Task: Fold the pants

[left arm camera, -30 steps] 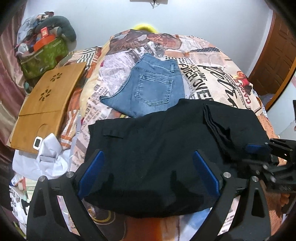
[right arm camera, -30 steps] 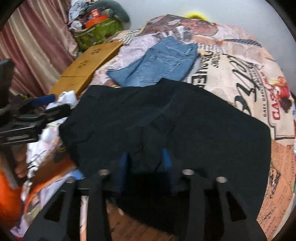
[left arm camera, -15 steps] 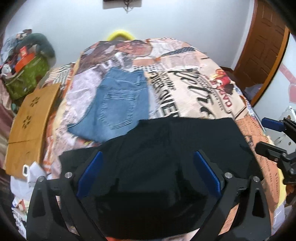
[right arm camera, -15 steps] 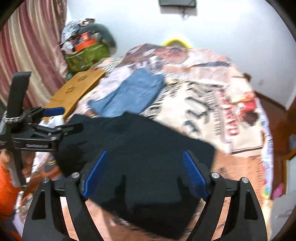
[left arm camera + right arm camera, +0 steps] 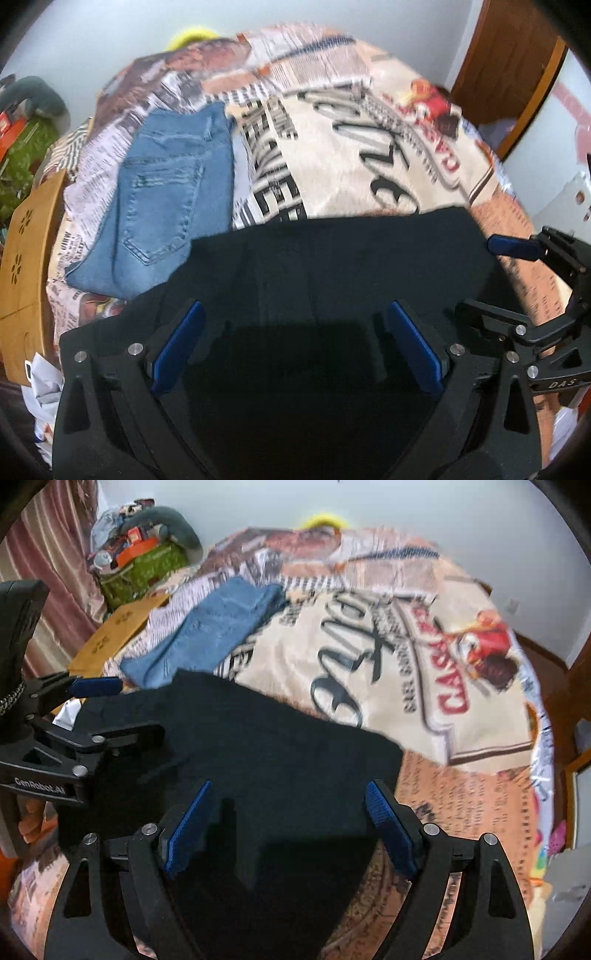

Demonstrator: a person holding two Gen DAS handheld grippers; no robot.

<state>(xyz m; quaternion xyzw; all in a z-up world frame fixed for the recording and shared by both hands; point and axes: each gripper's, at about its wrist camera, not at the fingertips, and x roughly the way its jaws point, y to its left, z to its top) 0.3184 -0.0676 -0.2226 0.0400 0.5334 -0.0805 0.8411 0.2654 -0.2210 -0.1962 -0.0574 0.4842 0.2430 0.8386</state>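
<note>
Black pants (image 5: 332, 266) lie folded in a dark block on the near part of the bed, also in the right wrist view (image 5: 258, 746). My left gripper (image 5: 295, 314) hovers over their near half, open, with nothing between its blue pads. My right gripper (image 5: 289, 790) is open too, above the right near corner of the pants, and nothing is pinched. Each gripper shows in the other's view: the right gripper (image 5: 476, 275) at the pants' right edge, the left gripper (image 5: 140, 709) at their left edge.
Folded blue jeans (image 5: 162, 192) lie beyond the black pants on the printed bedspread (image 5: 351, 147). A wooden board (image 5: 26, 258) and white cloth (image 5: 44, 373) sit at the left edge. A green bag (image 5: 144, 572) of clutter stands far left. A brown door (image 5: 509, 66) is at the right.
My right gripper was shut on black fabric a second ago and now stands open. Both grippers have swung rightward over the bed. The pants lie in a more compact fold.
</note>
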